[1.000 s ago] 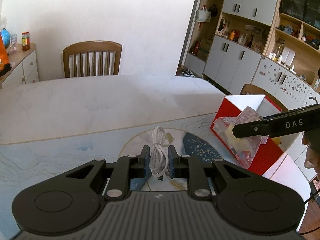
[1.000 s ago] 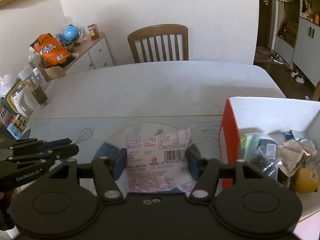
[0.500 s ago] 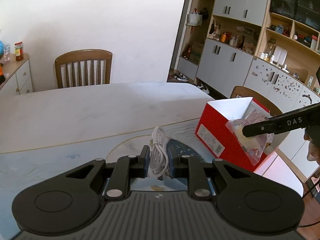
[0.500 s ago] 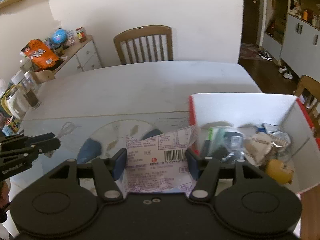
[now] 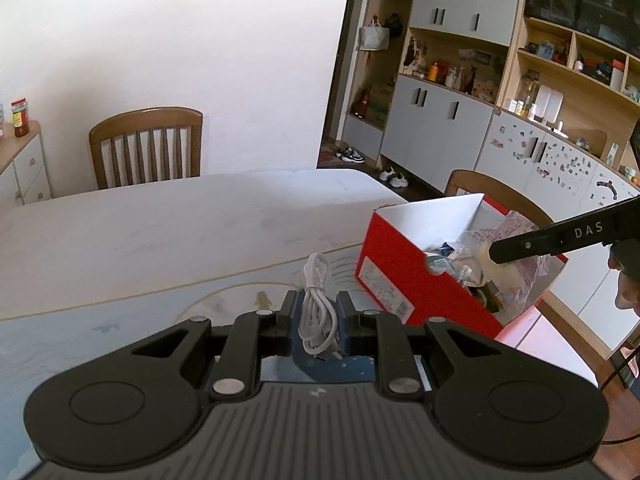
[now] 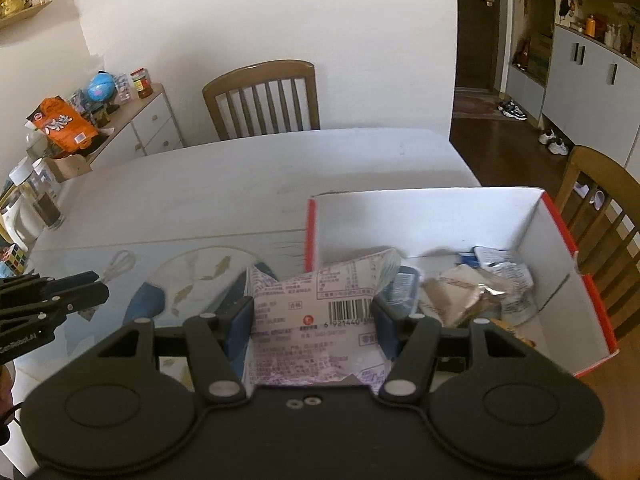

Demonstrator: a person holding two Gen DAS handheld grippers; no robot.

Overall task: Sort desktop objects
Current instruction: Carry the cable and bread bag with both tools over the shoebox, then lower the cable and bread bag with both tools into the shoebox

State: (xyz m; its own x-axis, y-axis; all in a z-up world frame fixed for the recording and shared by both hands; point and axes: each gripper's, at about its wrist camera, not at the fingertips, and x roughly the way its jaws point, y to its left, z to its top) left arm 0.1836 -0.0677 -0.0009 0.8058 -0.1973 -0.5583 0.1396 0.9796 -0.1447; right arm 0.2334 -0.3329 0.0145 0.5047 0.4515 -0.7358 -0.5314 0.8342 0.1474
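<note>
My left gripper (image 5: 318, 312) is shut on a coiled white USB cable (image 5: 316, 300), held above the table's fish-pattern mat (image 5: 140, 312). My right gripper (image 6: 314, 312) is shut on a pale pink-printed snack packet (image 6: 320, 312) and holds it over the left end of the red box (image 6: 568, 240), which has white inner walls and holds several wrappers and packets (image 6: 472, 292). In the left wrist view the box (image 5: 392, 280) stands to the right, with the right gripper's finger (image 5: 560, 236) and the packet (image 5: 516, 264) above its open top.
The white table (image 6: 260, 184) stretches ahead with a wooden chair (image 6: 264, 96) at its far side and another chair (image 6: 600, 204) beyond the box. A sideboard (image 6: 148, 128) with jars and bags stands left. Bottles (image 6: 36, 196) sit at the table's left edge.
Both grippers have swung to the right. The right gripper has carried the packet from above the mat to over the box's opening. The left gripper has kept hold of the cable.
</note>
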